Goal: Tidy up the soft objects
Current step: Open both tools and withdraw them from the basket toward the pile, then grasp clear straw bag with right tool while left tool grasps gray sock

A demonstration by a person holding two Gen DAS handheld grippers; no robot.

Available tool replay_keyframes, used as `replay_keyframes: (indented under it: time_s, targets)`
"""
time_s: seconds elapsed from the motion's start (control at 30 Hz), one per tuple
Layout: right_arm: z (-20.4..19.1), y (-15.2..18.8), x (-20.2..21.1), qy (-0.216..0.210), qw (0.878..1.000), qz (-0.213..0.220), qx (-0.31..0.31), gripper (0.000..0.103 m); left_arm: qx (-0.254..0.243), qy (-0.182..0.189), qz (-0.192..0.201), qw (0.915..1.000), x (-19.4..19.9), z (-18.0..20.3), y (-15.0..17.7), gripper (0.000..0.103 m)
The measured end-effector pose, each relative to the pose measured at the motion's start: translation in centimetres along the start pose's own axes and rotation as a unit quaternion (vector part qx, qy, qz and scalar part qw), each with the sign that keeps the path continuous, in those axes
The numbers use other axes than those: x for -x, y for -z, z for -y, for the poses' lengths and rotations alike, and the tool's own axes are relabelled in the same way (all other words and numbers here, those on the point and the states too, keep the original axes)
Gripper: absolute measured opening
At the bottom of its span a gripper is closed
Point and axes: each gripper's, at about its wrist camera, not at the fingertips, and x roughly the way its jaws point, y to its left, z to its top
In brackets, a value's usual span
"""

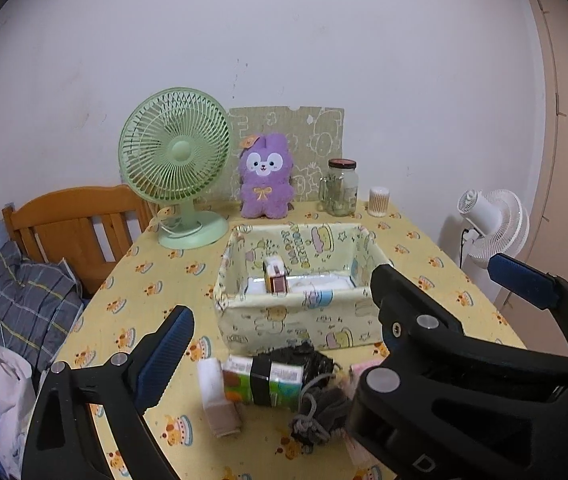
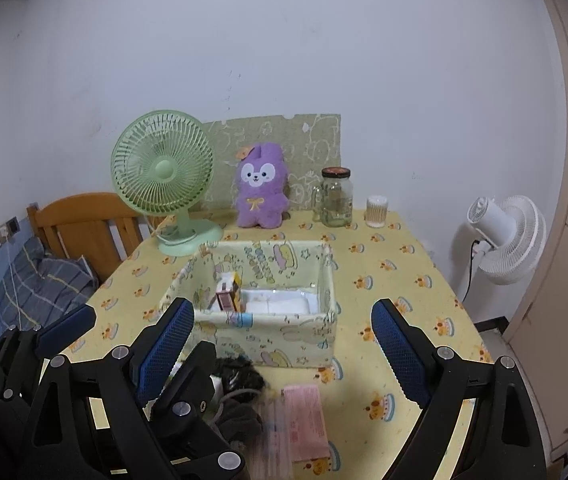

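Note:
A patterned fabric box [image 1: 296, 320] [image 2: 268, 340] stands mid-table and holds a small carton [image 1: 275, 276] [image 2: 229, 292] and white packs. In front of it lie a green tissue pack [image 1: 262, 382], a black fluffy item [image 1: 304, 356] [image 2: 240, 374], a grey sock [image 1: 318, 412] [image 2: 240, 418], a white-beige item [image 1: 218, 396] and a pink pack [image 2: 306, 420]. My left gripper [image 1: 280, 344] is open and empty above the pile. My right gripper [image 2: 284, 348] is open and empty over the pink pack. The right gripper's body also shows in the left wrist view [image 1: 444, 380].
At the table's back stand a green fan [image 1: 176, 164] [image 2: 164, 180], a purple plush [image 1: 266, 176] [image 2: 260, 186], a glass jar [image 1: 340, 188] [image 2: 334, 198] and a cotton swab tub [image 1: 378, 202] [image 2: 377, 211]. A wooden bed frame [image 1: 72, 232] is left, a white floor fan [image 1: 496, 228] right.

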Motion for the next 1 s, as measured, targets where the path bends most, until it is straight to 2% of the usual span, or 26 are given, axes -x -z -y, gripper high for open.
replay_keyframes:
  time_s: [0.27,0.6,1.0]
  targets:
    - [0.1,2.1,0.0,-0.003,1.000,-0.009,0.002,0.093,0.000,-0.010,0.005,0.9999,0.3,0.1,2.2,0.097]
    - [0.6,4.8,-0.8,-0.006,1.000,-0.023,-0.012,0.092,0.010,0.014,-0.015,0.9997,-0.9,0.4,4.8,0.095]
    - [0.8,8.0,-2.5,0.001,0.998,-0.056,-0.014,0.092,-0.001,0.018,-0.048,0.9987,-2.7,0.6,7.5,0.092]
